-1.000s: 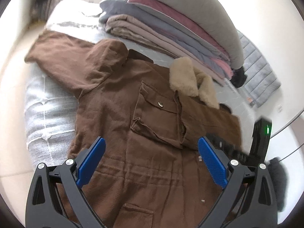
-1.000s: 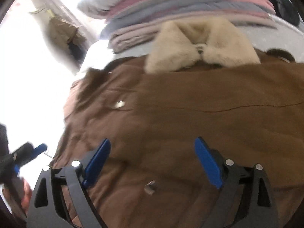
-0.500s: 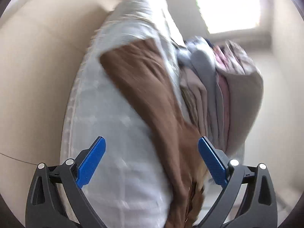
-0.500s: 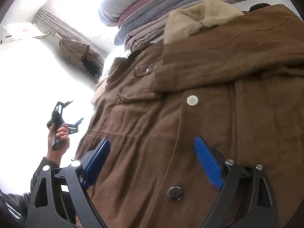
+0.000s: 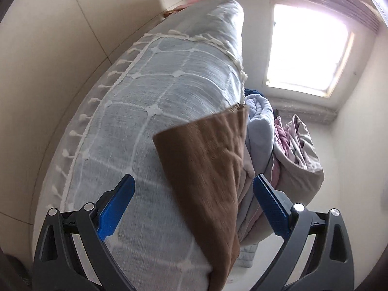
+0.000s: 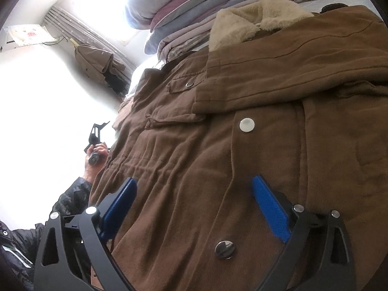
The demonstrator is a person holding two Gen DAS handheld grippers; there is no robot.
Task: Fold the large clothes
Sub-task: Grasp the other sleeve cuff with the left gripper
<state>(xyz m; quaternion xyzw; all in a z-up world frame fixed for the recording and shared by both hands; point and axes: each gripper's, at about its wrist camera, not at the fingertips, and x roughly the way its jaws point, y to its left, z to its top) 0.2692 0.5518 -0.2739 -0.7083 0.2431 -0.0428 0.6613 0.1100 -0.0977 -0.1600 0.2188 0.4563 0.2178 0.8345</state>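
In the left wrist view the picture is tipped on its side. The left gripper [image 5: 192, 203] sits at the bottom, and its two blue jaws are spread wide with nothing pinched. A bed [image 5: 155, 126] with a pale blue checked cover and white tassels runs from the bottom up to the top middle. A brown sleeve [image 5: 208, 165] of the coat lies flat on the cover, in the middle and lower right, between the jaws but farther off. Just right of the sleeve is a pile of quilts [image 5: 286, 145] in blue, pink and grey. A bright window [image 5: 308, 48] is at the upper right.

In the right wrist view the coat [image 6: 242, 145] fills most of the picture, spread on the bed. Its furry cream collar [image 6: 254, 17] is at the top right. One sleeve is folded across the chest, upper right. The right gripper [image 6: 194, 201] is low over the coat front, and its blue jaws are opening, with nothing pinched. The quilts are stacked at the top. At the left edge a hand [image 6: 95, 155] holds the other gripper beside the coat.
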